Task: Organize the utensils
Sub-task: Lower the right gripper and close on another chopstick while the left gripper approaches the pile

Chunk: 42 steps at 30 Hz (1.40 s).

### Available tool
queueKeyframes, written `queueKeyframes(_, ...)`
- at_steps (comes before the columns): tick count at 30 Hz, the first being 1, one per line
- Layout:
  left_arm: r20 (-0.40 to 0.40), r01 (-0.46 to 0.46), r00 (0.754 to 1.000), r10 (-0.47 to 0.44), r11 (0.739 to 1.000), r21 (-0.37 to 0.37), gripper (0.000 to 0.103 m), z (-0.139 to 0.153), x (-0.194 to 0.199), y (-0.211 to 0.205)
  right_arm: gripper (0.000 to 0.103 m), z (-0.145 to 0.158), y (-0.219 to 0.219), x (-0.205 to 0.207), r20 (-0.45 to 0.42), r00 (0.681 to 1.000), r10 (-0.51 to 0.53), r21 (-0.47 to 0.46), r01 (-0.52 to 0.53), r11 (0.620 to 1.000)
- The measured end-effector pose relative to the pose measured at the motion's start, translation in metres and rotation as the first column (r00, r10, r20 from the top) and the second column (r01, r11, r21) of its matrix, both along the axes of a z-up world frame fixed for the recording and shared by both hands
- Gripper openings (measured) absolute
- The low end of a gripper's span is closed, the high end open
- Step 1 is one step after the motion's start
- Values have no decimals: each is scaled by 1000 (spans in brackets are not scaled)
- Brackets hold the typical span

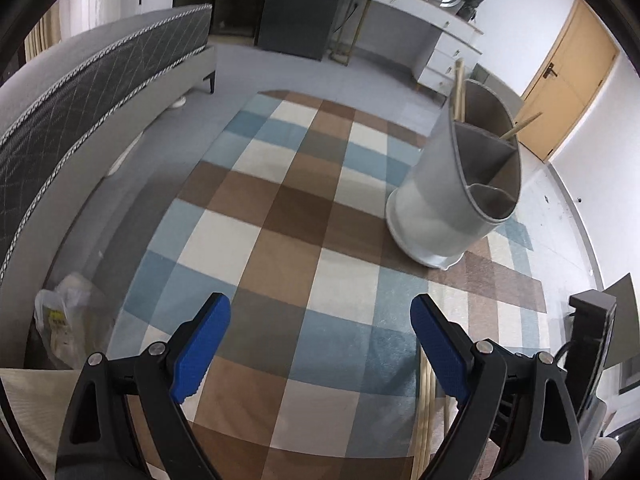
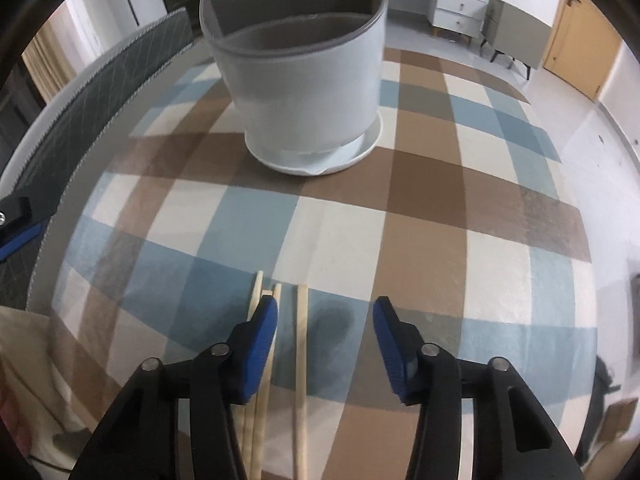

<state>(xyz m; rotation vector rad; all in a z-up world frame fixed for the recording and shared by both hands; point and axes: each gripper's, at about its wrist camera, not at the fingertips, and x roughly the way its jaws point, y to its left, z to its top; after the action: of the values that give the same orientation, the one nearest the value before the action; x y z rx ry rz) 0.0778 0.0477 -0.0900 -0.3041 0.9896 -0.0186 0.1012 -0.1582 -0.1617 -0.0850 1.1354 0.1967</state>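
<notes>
A pale grey utensil holder [image 1: 452,196] with inner compartments stands on the checkered surface at the right of the left wrist view; chopsticks [image 1: 520,126] stick out of its far compartment. It stands ahead in the right wrist view [image 2: 304,80]. Several wooden chopsticks [image 2: 300,360] lie flat just below my right gripper [image 2: 326,312], which is open and empty; one lies between its fingers, others under the left finger. My left gripper [image 1: 320,312] is open and empty over the surface, left of the loose chopsticks [image 1: 424,412].
A grey bed [image 1: 80,92] runs along the left. A plastic bag [image 1: 68,320] lies on the floor by it. White drawers [image 1: 440,48] and a wooden door [image 1: 568,80] stand at the back. My left gripper's tip shows at the left edge of the right wrist view [image 2: 16,220].
</notes>
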Motion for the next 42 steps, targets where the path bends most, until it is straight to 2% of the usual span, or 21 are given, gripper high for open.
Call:
queueKeyframes(3, -8, -19, 1000, 19, 1000, 17, 88, 0, 1, 2, 32, -5, 1, 2, -14, 1000, -2, -24, 2, 1000)
queueKeyframes(8, -1, -64, 998, 64, 998, 28, 88, -1, 2, 8, 31, -11, 10, 1, -3, 1000, 28, -66, -28, 997)
queueKeyframes(14, -25, -56, 998, 57, 998, 37, 88, -7, 4, 8, 27, -12, 18, 5, 24, 998, 55, -77, -53, 996)
queueKeyframes(17, -27, -60, 998, 61, 997, 41, 88, -8, 4, 9, 16, -12, 20, 7, 25, 997, 68, -60, -66, 996)
queueKeyframes(18, -27, -60, 998, 61, 997, 43, 88, -8, 4, 9, 7, -12, 21, 8, 24, 997, 70, -58, -68, 996)
queueKeyframes(20, -23, -56, 998, 58, 997, 52, 88, -7, 4, 7, 5, -12, 18, 9, 19, 998, 61, -42, -60, 997)
queueKeyframes(24, -25, -44, 999, 46, 996, 77, 88, -8, 3, 2, 5, -11, 0, 12, 1, 1000, -4, 43, 4, 999)
queueKeyframes(26, -31, -36, 999, 38, 996, 82, 88, -10, 3, -1, 5, -7, -16, 13, -7, 998, -60, 113, 61, 992)
queueKeyframes(31, -40, 15, 999, -10, 994, 105, 88, -14, -2, -16, 5, 9, -56, 8, -5, 984, -180, 274, 174, 946)
queueKeyframes(33, -71, 54, 996, -47, 994, 96, 88, -19, -3, -24, 5, 19, -71, 3, 12, 975, -221, 337, 204, 919)
queueKeyframes(36, -127, 127, 985, -121, 991, 44, 88, -28, -6, -37, 5, 36, -85, -5, 49, 965, -258, 408, 216, 887)
queueKeyframes(42, -230, 269, 939, -257, 963, 25, 88, -47, -16, -69, 5, 71, -106, -22, 131, 939, -318, 503, 213, 837)
